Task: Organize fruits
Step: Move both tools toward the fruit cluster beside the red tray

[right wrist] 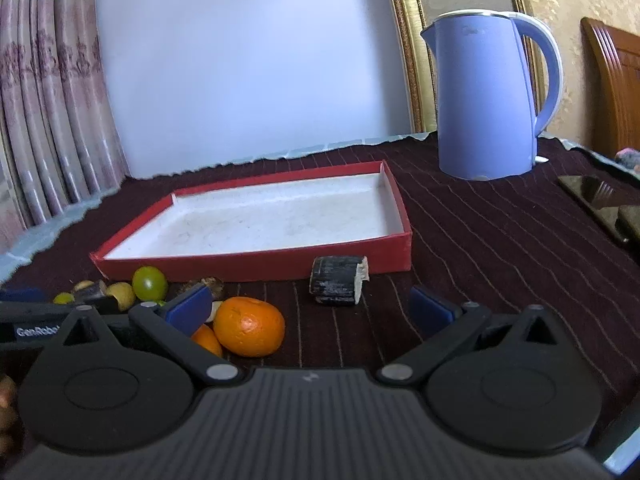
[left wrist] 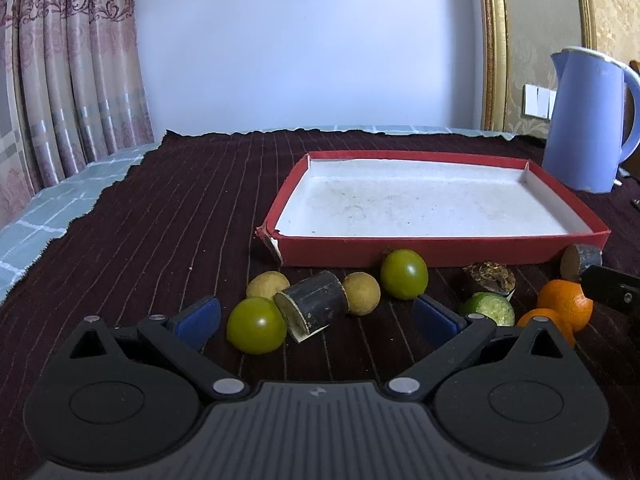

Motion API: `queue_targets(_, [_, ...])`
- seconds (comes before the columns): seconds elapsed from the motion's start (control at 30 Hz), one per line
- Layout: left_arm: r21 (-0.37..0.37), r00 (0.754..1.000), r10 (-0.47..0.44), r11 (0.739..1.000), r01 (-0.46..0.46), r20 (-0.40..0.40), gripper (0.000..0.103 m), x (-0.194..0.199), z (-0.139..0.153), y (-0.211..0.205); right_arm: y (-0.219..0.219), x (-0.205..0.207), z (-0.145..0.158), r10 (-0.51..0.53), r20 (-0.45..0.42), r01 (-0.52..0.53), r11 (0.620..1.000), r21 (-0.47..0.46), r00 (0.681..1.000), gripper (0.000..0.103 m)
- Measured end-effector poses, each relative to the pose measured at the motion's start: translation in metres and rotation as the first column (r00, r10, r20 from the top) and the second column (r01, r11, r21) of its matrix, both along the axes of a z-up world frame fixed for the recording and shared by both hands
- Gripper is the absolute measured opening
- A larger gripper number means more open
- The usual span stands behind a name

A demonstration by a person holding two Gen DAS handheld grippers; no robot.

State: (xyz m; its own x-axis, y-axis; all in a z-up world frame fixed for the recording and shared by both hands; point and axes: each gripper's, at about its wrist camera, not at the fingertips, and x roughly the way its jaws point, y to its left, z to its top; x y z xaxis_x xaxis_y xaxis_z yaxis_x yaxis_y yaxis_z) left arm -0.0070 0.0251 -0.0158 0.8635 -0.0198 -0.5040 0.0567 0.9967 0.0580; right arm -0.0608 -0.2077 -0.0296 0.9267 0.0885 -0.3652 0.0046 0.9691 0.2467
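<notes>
A shallow red tray point(left wrist: 440, 250) with a white floor lies on the dark striped cloth, with nothing in it. In front of it lie fruits: two green round ones point(left wrist: 257, 325) point(left wrist: 404, 274), two tan longans point(left wrist: 267, 285) point(left wrist: 361, 293), a dark sugarcane piece point(left wrist: 314, 305), a cut green fruit point(left wrist: 490, 307) and two oranges point(left wrist: 566, 303). My left gripper point(left wrist: 316, 318) is open, with the near green fruit and the cane piece between its fingers, untouched. My right gripper point(right wrist: 310, 310) is open above an orange point(right wrist: 249, 326) and a second cane piece point(right wrist: 338, 280) by the tray point(right wrist: 256, 266).
A blue electric kettle point(right wrist: 486, 100) stands at the back right of the table. A dark flat object point(right wrist: 596, 204) lies at the right edge. Curtains point(left wrist: 60, 80) hang to the left, and a pale checked cloth point(left wrist: 48, 208) shows under the dark one.
</notes>
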Motion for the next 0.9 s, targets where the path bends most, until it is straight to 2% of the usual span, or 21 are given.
queue_targets(0.1, [-0.021, 1.000, 0.007, 1.000, -0.007, 0.013, 0.103, -0.0024, 0.0006, 0.0030, -0.0054, -0.0022, -0.0012, 0.002, 0.011, -0.002, 0.999, 0.041, 1.000, 0.103])
queue_targets(0.5, [-0.003, 1.000, 0.017, 1.000, -0.017, 0.010, 0.103, -0.0029, -0.0006, -0.0006, -0.0050, -0.0078, -0.0014, 0.028, 0.044, -0.031, 0.998, 0.054, 0.999, 0.103])
queue_targets(0.8, [-0.009, 1.000, 0.003, 1.000, -0.003, -0.003, 0.103, -0.0009, -0.0024, 0.0002, -0.0044, -0.0062, -0.0026, 0.038, 0.029, -0.040, 0.997, 0.061, 0.999, 0.103])
queue_targets(0.9, [-0.001, 1.000, 0.013, 1.000, -0.013, -0.019, 0.103, 0.0020, -0.0035, -0.0013, -0.0019, 0.0011, -0.0026, 0.005, -0.021, -0.004, 0.999, 0.047, 1.000, 0.103])
